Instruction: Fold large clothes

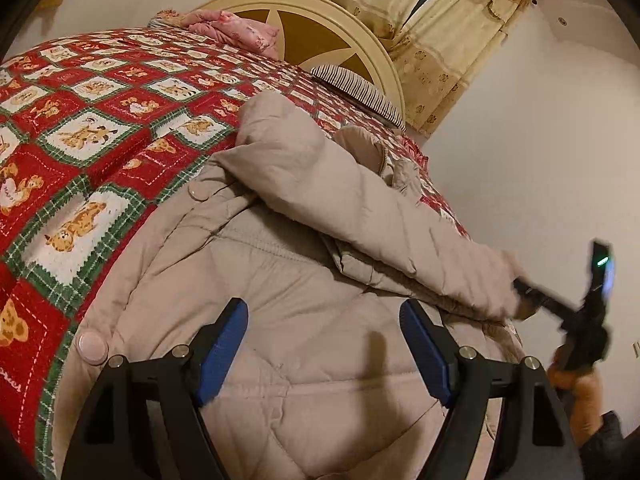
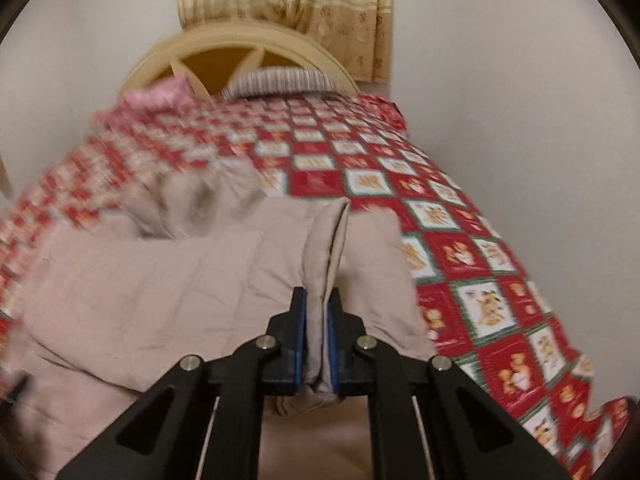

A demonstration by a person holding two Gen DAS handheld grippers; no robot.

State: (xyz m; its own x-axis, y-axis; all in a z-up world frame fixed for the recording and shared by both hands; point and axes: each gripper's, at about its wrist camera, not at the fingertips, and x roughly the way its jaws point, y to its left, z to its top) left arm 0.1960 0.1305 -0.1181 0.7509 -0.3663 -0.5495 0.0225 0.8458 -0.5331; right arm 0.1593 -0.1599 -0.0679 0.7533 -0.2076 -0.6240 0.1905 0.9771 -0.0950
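Note:
A beige quilted padded coat [image 1: 288,328] lies on a bed with a red, green and white patchwork quilt [image 1: 80,128]. My left gripper [image 1: 322,312] is open, its blue-padded fingers just above the coat's body, holding nothing. My right gripper [image 2: 318,300] is shut on a bunched fold of the coat [image 2: 324,264] and lifts it off the bed. In the left wrist view the right gripper [image 1: 520,286] shows at the right edge, pulling a sleeve [image 1: 360,208] up and across the coat.
A cream round headboard [image 1: 340,28] stands at the bed's far end with a striped pillow [image 1: 360,88] and pink bedding [image 1: 232,28]. Yellow curtains [image 1: 440,20] hang behind. A white wall [image 1: 540,160] runs along the bed's right side.

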